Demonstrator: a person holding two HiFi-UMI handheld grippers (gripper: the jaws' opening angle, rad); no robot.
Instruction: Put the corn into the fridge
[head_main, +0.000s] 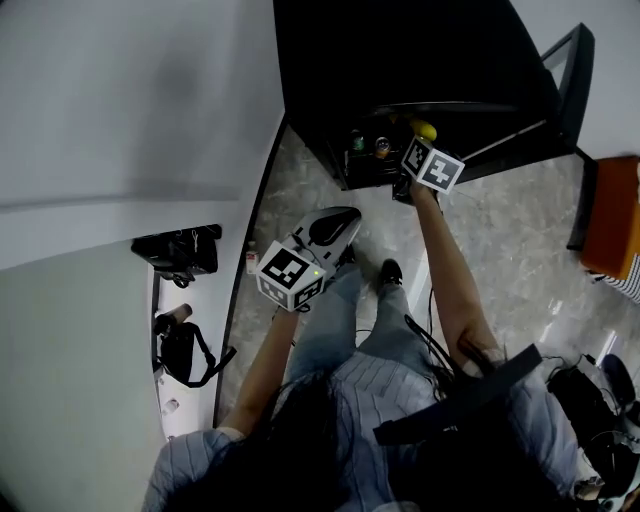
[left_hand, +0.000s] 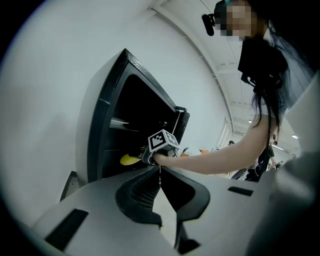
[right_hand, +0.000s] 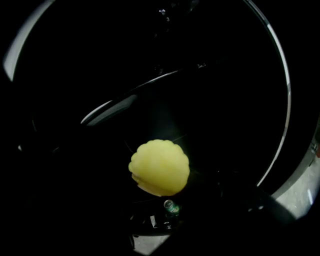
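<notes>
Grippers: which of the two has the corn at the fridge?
The right gripper: it holds the yellow corn at the open mouth of the dark fridge. The left gripper is outside the fridge, jaws together and empty.

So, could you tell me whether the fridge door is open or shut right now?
Open: the fridge door is swung out to the side, and the corn shows against the exposed dark interior.

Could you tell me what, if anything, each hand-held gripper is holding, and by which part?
The right hand-held gripper holds the corn, apparently by its near end, pads lost in darkness; the left hand-held gripper holds nothing.
</notes>
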